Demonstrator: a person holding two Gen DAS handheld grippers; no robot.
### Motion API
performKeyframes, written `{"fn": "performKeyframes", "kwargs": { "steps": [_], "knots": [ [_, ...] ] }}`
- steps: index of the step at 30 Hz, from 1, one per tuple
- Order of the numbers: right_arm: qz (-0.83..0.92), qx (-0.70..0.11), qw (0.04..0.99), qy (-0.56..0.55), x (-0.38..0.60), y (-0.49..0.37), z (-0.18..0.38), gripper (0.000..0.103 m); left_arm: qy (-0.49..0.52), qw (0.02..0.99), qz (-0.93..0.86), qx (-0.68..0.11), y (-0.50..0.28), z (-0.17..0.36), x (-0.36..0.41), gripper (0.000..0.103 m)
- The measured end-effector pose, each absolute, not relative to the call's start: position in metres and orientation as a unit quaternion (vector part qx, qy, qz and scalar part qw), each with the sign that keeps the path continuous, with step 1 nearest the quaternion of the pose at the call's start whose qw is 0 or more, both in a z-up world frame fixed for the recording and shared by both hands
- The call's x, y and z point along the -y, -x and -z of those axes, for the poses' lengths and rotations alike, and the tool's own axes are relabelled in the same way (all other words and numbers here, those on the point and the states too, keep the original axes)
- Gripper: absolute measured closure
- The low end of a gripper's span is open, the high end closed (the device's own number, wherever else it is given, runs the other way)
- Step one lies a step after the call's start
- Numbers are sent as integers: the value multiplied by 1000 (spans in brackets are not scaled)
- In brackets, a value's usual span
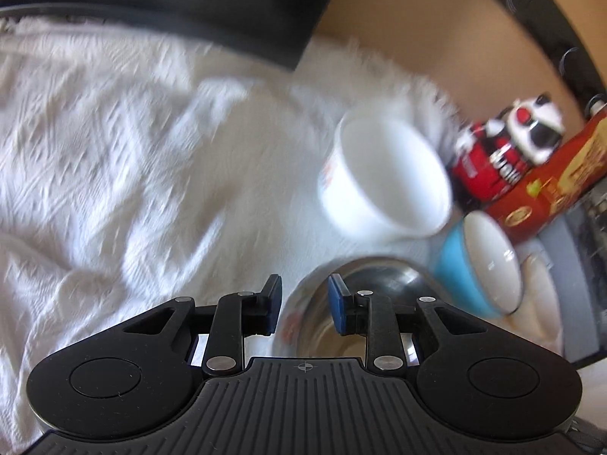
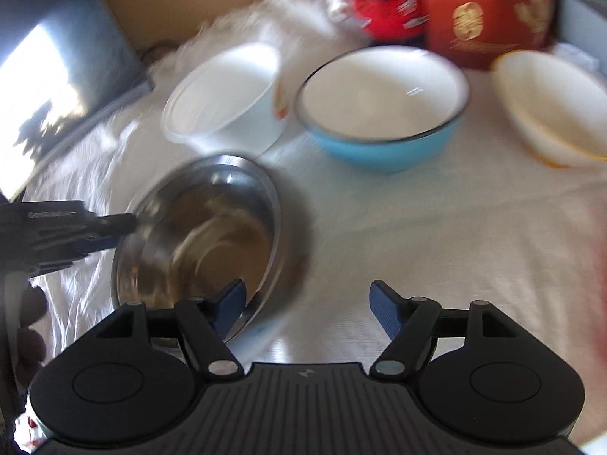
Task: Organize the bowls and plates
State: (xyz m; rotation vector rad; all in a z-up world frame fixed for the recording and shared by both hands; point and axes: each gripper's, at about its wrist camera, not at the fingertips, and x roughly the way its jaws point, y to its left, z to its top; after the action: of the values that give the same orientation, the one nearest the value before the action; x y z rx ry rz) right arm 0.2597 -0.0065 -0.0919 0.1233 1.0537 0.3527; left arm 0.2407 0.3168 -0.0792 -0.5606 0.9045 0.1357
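Cream bowl [image 2: 550, 110] (edge-cropped, blurred)

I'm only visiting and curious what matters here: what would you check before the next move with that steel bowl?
1. Left gripper straddles the rim of the steel bowl: ok.
2. Its pads press firmly on that rim: cannot tell, the picture is blurred.
3. Right gripper open, holding nothing: ok.
4. Right gripper's fingers clear of the steel bowl: cannot tell; one overlaps the near rim.
5. Blue bowl, white tub and cream bowl empty: ok.
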Motion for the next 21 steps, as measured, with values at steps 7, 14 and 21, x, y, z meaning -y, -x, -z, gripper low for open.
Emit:
{"fn": "performKeyframes", "kwargs": {
  "steps": [7, 14, 21],
  "knots": [
    [-82, -419, 904, -13, 74, -241, 41, 25, 292, 872, 3, -393, -257, 57, -275, 74],
    [-17, -386, 922, 2, 138, -260, 21, 17, 264, 863, 80, -423, -283, 57, -197, 74],
    [-49, -416, 908, -6, 182, -295, 35, 11, 281, 846, 47, -452, -318, 70, -150, 74]
  ]
}}
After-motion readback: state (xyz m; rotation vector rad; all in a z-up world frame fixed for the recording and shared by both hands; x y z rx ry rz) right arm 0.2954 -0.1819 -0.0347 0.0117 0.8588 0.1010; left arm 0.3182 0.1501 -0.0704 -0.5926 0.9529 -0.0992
